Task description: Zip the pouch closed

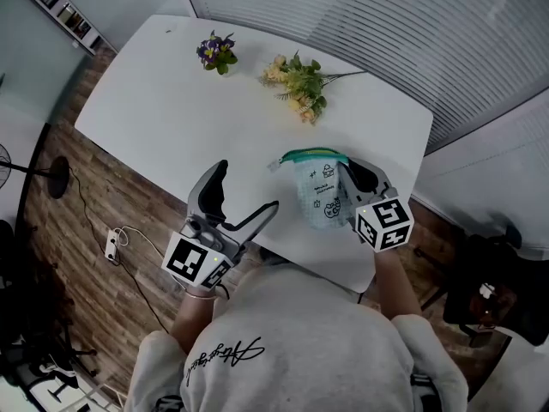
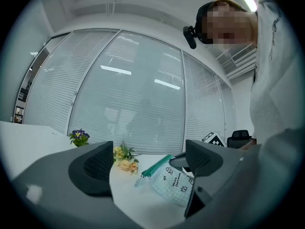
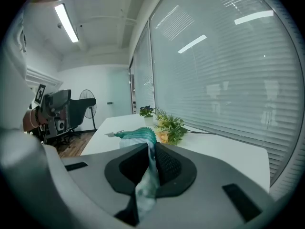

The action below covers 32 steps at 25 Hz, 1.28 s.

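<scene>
Though beyond pouch [image 1: 317, 197], yellow flowers [image 1: 298, 82] apart.

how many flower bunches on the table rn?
2. A purple bunch lies near the far edge of the table. A larger yellow bunch with green leaves lies to its right, just beyond the pouch. None looks hidden.

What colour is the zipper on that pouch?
Teal green zipper along the top of the pale printed pouch; clearest in the head view.
</scene>
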Tool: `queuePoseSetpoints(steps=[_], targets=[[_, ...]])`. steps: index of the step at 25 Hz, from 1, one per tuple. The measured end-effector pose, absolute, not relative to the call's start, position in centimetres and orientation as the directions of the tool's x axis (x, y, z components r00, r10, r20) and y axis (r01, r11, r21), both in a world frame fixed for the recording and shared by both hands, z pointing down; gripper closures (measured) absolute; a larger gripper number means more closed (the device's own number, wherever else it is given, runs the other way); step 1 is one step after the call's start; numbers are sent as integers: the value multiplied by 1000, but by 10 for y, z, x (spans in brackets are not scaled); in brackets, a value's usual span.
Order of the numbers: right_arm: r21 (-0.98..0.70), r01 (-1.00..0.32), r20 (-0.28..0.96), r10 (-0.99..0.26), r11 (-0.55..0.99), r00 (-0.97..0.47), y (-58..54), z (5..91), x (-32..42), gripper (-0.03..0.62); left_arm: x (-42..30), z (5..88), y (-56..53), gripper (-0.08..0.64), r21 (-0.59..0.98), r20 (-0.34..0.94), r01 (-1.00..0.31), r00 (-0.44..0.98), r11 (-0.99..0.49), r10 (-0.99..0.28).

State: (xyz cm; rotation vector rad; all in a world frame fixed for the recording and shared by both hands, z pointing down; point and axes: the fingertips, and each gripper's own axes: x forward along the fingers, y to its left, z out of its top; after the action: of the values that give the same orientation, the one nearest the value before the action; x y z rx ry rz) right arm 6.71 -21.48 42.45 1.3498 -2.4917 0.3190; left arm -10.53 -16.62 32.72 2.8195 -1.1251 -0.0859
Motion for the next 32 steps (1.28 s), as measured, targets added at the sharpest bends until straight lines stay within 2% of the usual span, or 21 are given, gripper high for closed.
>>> queuePoseSetpoints(steps=[24, 32], targets=[[-103, -802, 141, -789, 589, -598, -187, 341, 56, 561, -99, 336, -153, 106, 89, 26, -680, 732, -728, -680], [-132, -770, 48, -772, 624, -634, -179, 303, 46, 561, -99, 324, -151, 178, 61, -1, -661, 750, -748, -662]])
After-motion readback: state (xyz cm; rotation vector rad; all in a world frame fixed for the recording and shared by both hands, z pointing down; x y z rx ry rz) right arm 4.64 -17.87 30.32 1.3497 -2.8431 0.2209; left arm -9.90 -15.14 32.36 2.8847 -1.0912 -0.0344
